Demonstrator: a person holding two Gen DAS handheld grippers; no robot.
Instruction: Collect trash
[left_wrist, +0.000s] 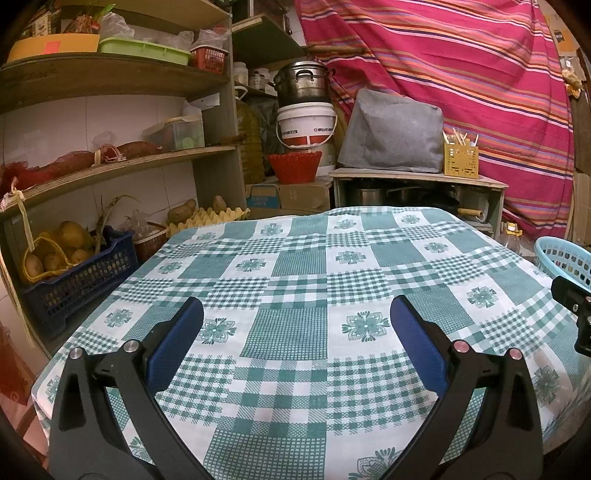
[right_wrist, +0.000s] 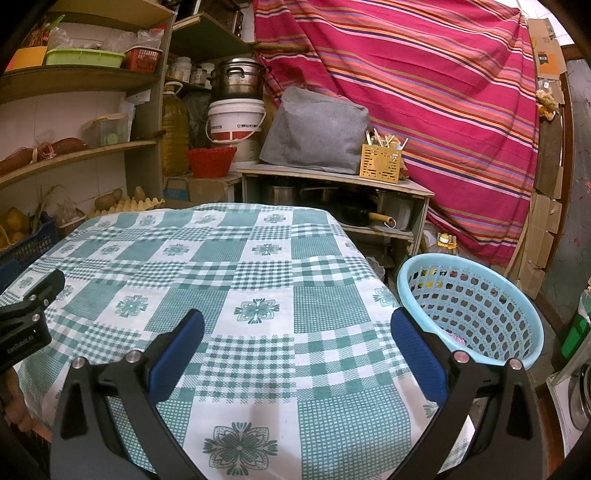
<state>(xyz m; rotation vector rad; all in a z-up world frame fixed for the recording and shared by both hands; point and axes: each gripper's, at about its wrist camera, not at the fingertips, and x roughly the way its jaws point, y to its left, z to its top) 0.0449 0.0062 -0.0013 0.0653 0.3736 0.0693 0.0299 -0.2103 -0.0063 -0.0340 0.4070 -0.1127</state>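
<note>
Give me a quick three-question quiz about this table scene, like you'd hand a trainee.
1. True or false: the left gripper and the right gripper both hold trash.
2. The blue basket sits at which side of the table, seen from the right wrist view? A) right B) left C) far end
3. Fill in: on the low shelf beyond the table, beside the grey cover, stands a ______ cutlery holder.

Key: 1. False; both are open and hold nothing, and no trash shows on the cloth. 2. A. 3. Yellow.
</note>
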